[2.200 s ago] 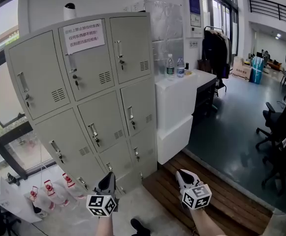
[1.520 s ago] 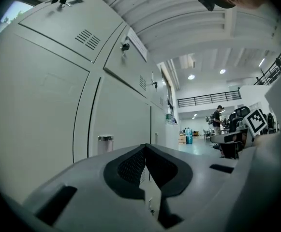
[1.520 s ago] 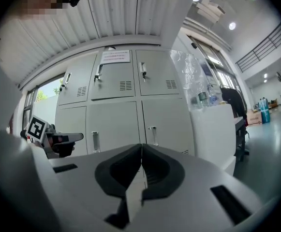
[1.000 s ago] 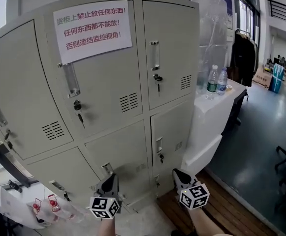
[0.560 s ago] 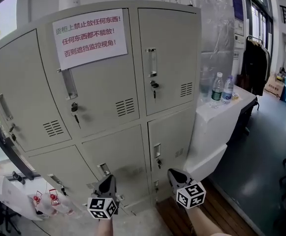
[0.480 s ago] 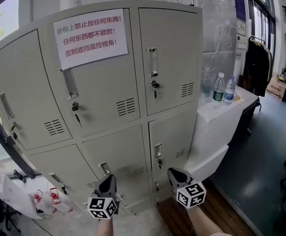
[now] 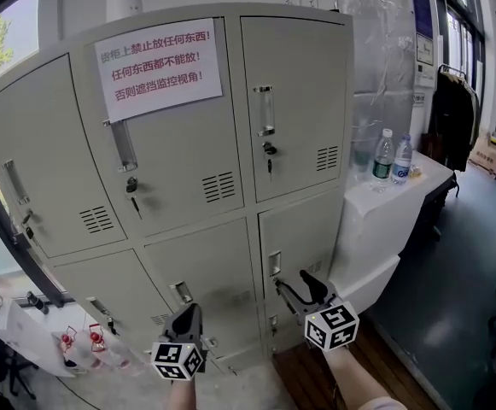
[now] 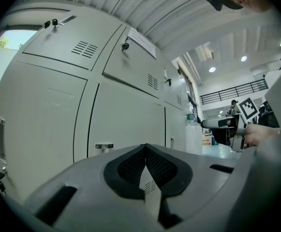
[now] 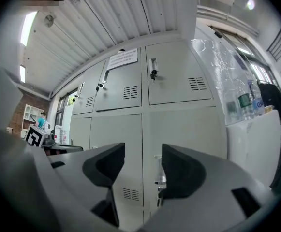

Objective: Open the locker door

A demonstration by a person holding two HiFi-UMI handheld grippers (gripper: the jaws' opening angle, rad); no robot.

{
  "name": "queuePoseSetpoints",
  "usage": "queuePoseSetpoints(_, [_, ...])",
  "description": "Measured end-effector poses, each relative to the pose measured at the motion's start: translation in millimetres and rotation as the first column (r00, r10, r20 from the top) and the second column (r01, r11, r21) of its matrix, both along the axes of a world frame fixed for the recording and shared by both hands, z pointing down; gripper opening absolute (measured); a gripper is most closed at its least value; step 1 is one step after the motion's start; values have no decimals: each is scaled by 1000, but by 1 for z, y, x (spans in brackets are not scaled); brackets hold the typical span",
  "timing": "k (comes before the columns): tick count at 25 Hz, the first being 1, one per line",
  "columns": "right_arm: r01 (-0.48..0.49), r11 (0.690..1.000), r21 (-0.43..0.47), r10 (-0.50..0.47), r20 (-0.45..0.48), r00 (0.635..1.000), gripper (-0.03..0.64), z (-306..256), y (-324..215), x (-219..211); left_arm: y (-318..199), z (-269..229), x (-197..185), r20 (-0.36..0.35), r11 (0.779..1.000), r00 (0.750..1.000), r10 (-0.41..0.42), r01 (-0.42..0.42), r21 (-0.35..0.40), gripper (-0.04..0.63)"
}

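In the head view, the right gripper (image 7: 296, 287) sits low and just right of centre. Its jaws have just been opening and now stand wide apart, with nothing pressed between the pads. We judge the locker door (image 7: 303, 229) straight ahead of it, in the right column of the middle row, to be the one we are after.

The door's handle (image 7: 274, 263) lies just up and to the left of the jaw tips in that view, near them but not touching. In the right gripper view, the handle (image 9: 158, 168) shows in the gap between the jaws of the right gripper (image 9: 141, 151). It sits toward the right-hand jaw and still well beyond the tips. Its long axis runs upright, so the side-by-side jaws are already set to straddle it.

The left gripper (image 7: 188, 310) sits lower and left of centre, with its jaws together and empty, as its own view of the left gripper (image 8: 145, 149) confirms. The right hand is the nearer one, so we reckon the reach should be forward and slightly left.
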State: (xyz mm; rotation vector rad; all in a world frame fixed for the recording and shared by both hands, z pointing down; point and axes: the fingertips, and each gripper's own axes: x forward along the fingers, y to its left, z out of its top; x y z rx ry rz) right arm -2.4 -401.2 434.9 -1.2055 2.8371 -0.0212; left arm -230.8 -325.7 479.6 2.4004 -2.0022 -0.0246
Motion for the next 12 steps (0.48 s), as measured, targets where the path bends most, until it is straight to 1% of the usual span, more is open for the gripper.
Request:
queuePoseSetpoints(4, [51, 998, 40, -52, 17, 999, 210, -40, -4, -6, 0, -1, -1, -5, 1000, 1000, 2, -2, 1, 5])
queuePoseSetpoints(12, [129, 979, 155, -141, 66, 988, 210, -157, -18, -20, 2, 0, -8, -13, 1000, 1000, 12, -12, 1, 5])
